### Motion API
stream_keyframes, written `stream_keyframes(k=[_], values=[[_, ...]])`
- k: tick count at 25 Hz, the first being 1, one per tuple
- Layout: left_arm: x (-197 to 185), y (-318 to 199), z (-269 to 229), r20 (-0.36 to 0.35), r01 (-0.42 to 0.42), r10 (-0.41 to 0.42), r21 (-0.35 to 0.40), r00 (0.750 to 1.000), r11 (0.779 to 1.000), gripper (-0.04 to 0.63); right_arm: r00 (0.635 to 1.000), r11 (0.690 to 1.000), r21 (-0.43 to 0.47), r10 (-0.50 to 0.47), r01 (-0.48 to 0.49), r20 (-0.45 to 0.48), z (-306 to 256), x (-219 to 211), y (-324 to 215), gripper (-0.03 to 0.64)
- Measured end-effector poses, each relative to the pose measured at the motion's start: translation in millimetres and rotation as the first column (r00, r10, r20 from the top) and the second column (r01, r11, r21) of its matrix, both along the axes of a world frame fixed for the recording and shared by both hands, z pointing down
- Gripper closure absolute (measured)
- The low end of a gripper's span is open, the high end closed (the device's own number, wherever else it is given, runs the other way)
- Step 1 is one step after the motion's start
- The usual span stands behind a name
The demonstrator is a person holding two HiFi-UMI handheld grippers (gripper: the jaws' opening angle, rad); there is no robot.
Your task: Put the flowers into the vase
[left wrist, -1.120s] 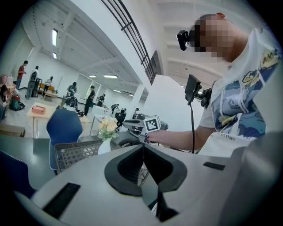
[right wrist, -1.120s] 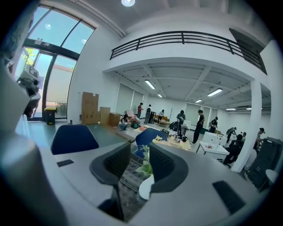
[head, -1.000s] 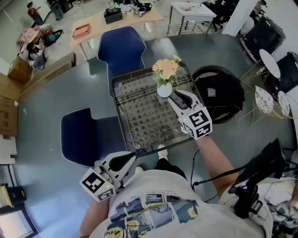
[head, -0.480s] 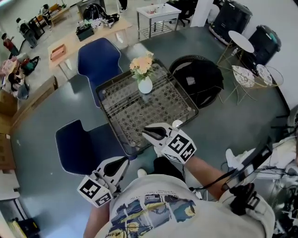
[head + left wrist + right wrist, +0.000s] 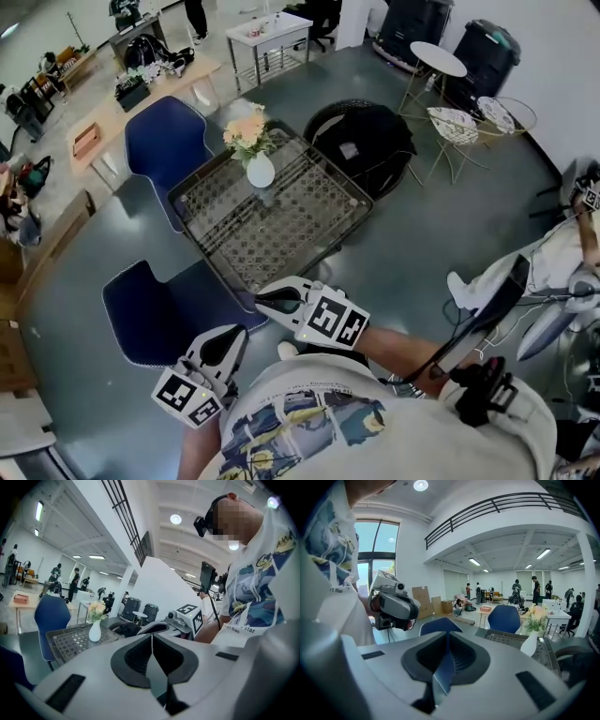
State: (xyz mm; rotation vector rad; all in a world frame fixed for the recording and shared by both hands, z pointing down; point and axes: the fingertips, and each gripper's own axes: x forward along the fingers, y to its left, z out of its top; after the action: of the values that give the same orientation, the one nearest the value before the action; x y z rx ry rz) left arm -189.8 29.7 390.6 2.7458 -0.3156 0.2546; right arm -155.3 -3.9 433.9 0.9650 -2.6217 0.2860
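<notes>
Right gripper (image 5: 262,300) clenched on nothing, jaws just now closing; left gripper (image 5: 234,333) clenched too, empty. Both off the table's (image 5: 281,230) near corner, well apart from the flowers (image 5: 246,131). Flowers upright in the white vase (image 5: 260,172), near the table's far corner. Blue chairs (image 5: 164,141) just beside the table's far and left sides.

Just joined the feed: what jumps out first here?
Peach flowers already stand in a white vase near the far corner of the patterned table. Both grippers hover off its near edge by the person's shirt: the left gripper shut and empty, the right gripper with jaws that have just been closing on nothing.
</notes>
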Motion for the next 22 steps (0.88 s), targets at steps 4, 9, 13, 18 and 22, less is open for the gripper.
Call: stream_keyframes(k=[4,9,13,18,22], values=[[-2.7,6.3,1.9,-0.001,-0.023,0.023,0.006,1.000,1.000,0.584,1.000,1.000,0.009,0.018,-0.018,0.000,-2.3,-2.8,8.5,0.592],[-3.2,12.1,5.0,-0.006,-0.051,0.051,0.008,0.999,0.999,0.584,0.999,0.999,0.015,0.035,-0.035,0.005,-3.9,-7.5,14.1,0.594],[-6.5,15.6,0.4,-0.010,-0.058,0.058,0.010,0.998,0.998,0.584,1.000,0.999,0.017,0.028,-0.028,0.003,-9.3,-15.1,18.2,0.594],[-10.9,18.7,1.1,-0.017,-0.047,0.047,0.005,0.999,0.999,0.584,1.000,1.000,0.015,0.014,-0.014,0.000,-9.0,-20.9,22.5,0.595],[-13.4,19.5,4.4,-0.017,-0.038,0.038,-0.003,0.999,0.999,0.584,1.000,1.000,0.017,0.007,-0.007,-0.002,-8.1,-22.6,23.1,0.595]])
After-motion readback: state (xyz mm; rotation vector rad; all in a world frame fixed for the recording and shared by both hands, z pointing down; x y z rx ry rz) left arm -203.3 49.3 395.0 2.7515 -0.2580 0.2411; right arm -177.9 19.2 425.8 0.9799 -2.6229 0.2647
